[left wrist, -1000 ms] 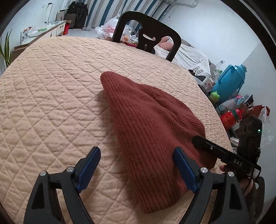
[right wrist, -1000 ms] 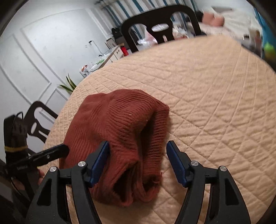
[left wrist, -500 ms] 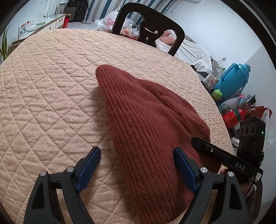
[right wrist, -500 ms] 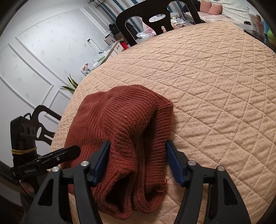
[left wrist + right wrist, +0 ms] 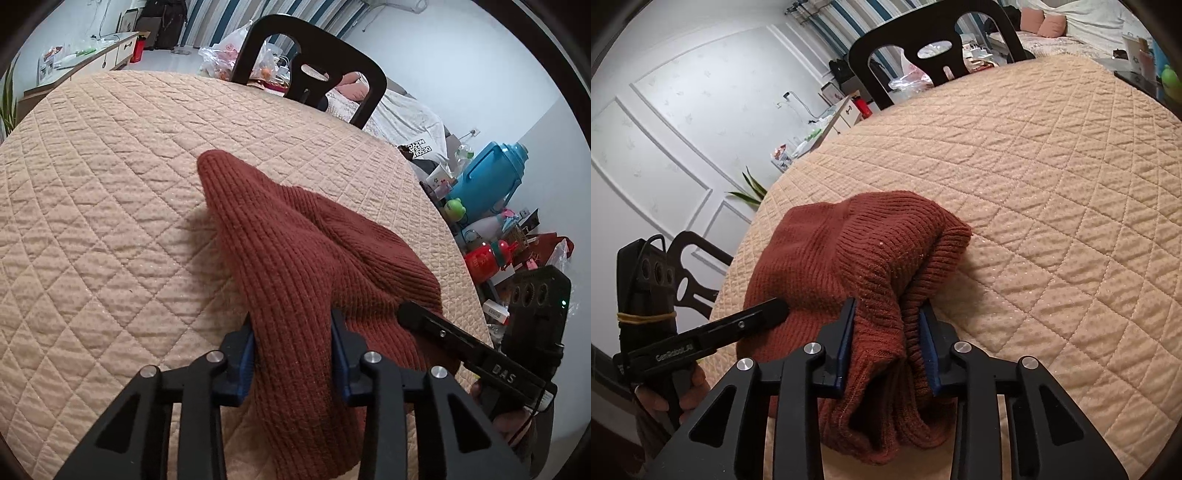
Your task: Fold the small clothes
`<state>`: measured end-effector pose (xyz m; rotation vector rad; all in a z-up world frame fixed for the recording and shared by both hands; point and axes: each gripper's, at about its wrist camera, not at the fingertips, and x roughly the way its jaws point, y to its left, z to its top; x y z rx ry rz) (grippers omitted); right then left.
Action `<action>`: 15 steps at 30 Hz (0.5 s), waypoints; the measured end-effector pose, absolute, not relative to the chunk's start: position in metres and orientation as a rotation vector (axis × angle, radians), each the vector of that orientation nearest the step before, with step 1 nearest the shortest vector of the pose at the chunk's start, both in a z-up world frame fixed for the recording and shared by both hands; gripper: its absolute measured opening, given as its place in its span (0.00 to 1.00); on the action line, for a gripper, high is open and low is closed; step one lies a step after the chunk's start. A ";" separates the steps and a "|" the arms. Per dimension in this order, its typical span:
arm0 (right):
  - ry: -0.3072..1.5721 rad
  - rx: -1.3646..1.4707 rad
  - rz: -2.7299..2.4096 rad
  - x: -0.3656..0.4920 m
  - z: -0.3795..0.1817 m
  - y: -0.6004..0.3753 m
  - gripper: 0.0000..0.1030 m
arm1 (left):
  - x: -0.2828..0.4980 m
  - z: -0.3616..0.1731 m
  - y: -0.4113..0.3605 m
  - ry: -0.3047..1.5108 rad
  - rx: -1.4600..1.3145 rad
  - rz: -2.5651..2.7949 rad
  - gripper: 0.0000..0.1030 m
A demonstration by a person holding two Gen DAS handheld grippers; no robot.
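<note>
A rust-red ribbed knit hat (image 5: 306, 258) lies on the quilted beige tabletop (image 5: 110, 184), its pointed crown toward the far side. My left gripper (image 5: 293, 343) is shut on a pinched ridge of the hat near its near edge. In the right wrist view the same hat (image 5: 849, 258) is bunched, and my right gripper (image 5: 886, 339) is shut on its folded brim end. Each gripper shows in the other's view: the right one (image 5: 480, 354) at the hat's right, the left one (image 5: 701, 336) at its left.
A black chair (image 5: 314, 74) stands behind the table's far edge. Beyond the right edge stand a blue jug (image 5: 487, 177) and red bottles (image 5: 484, 258). A second chair (image 5: 698, 266) and a plant (image 5: 750, 192) are at the left.
Both grippers have moved forward over the hat and closed from wide open onto its fabric, bunching it up between the pads.
</note>
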<state>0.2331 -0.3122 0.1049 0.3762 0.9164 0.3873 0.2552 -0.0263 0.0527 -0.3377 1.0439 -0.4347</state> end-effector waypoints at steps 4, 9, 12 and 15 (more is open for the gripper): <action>0.889 0.361 0.409 0.225 0.119 -0.299 0.30 | 0.249 0.063 -0.016 1.015 -0.327 -0.427 0.35; 0.861 0.335 0.446 0.219 0.135 -0.274 0.30 | 0.241 0.080 0.009 0.972 -0.336 -0.405 0.35; 0.849 0.327 0.476 0.218 0.140 -0.256 0.30 | 0.235 0.087 0.028 0.946 -0.339 -0.384 0.35; 0.847 0.310 0.501 0.217 0.143 -0.236 0.30 | 0.229 0.092 0.050 0.926 -0.345 -0.353 0.35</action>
